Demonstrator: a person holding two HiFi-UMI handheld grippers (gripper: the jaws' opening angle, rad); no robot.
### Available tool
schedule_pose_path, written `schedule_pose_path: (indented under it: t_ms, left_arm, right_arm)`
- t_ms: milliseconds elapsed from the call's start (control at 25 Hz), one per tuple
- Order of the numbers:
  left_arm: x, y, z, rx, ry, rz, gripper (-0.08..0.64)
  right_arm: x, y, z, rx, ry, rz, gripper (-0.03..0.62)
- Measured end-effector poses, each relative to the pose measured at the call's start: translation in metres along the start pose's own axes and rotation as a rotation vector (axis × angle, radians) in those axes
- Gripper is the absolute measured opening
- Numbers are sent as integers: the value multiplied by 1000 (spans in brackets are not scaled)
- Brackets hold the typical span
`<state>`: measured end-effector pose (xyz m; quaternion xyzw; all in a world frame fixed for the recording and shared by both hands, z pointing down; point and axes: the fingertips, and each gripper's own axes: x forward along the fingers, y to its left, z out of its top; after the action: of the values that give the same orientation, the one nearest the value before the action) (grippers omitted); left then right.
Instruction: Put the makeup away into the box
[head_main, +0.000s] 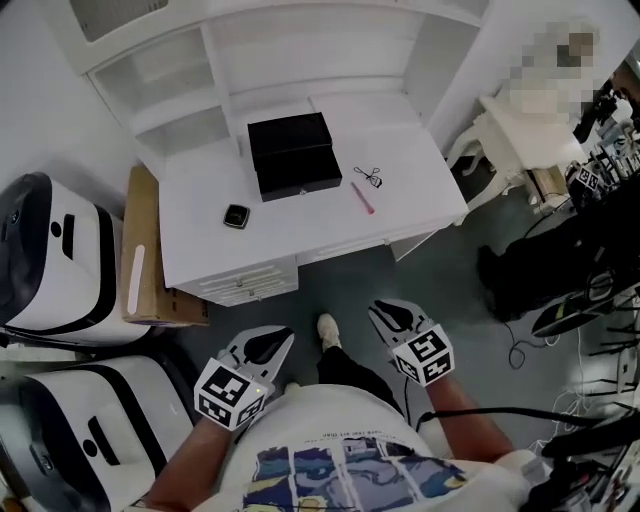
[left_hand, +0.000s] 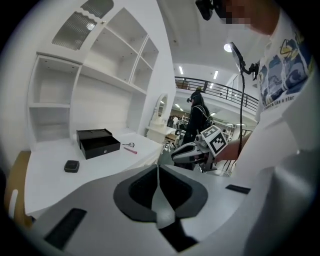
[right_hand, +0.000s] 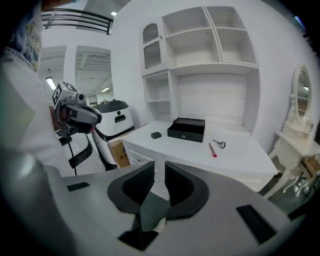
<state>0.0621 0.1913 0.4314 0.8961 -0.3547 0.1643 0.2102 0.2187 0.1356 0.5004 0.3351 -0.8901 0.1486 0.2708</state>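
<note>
A black box (head_main: 293, 155) stands at the back of the white desk (head_main: 200, 240). A small black compact (head_main: 236, 216) lies to its left. An eyelash curler (head_main: 368, 177) and a pink pencil (head_main: 362, 198) lie to its right. Both grippers hover over the floor in front of the desk, well short of it. My left gripper (head_main: 283, 336) has its jaws together and holds nothing. My right gripper (head_main: 377, 306) shows a narrow gap with nothing in it. The left gripper view shows the box (left_hand: 98, 142) and compact (left_hand: 71, 166). The right gripper view shows the box (right_hand: 186, 129) and pencil (right_hand: 212, 149).
White shelving (head_main: 250, 50) rises behind the desk. Two white machines (head_main: 50, 260) and a cardboard box (head_main: 150, 250) stand left of it. A white dressing table (head_main: 520, 130), dark gear and cables (head_main: 570, 290) crowd the right. A shoe (head_main: 327, 330) shows between the grippers.
</note>
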Motion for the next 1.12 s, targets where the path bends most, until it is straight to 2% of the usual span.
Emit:
schedule_pose_path:
  t_ms: [320,640,840,1120]
  left_arm:
    - [56,42,49,-25,6,85,15]
    - [94,68,76,-55,13,161,14]
    - [101,76,85,-74,19,209,14]
    - [106,79,88,-77,43,225,14]
  right_arm:
    - [58,-110,30,-45,13,31,78]
    - [115,-214,31,-73,55,17,77]
    - [151,-259,32,-109,86,3,77]
    - [192,-302,32,-121,122,-34,77]
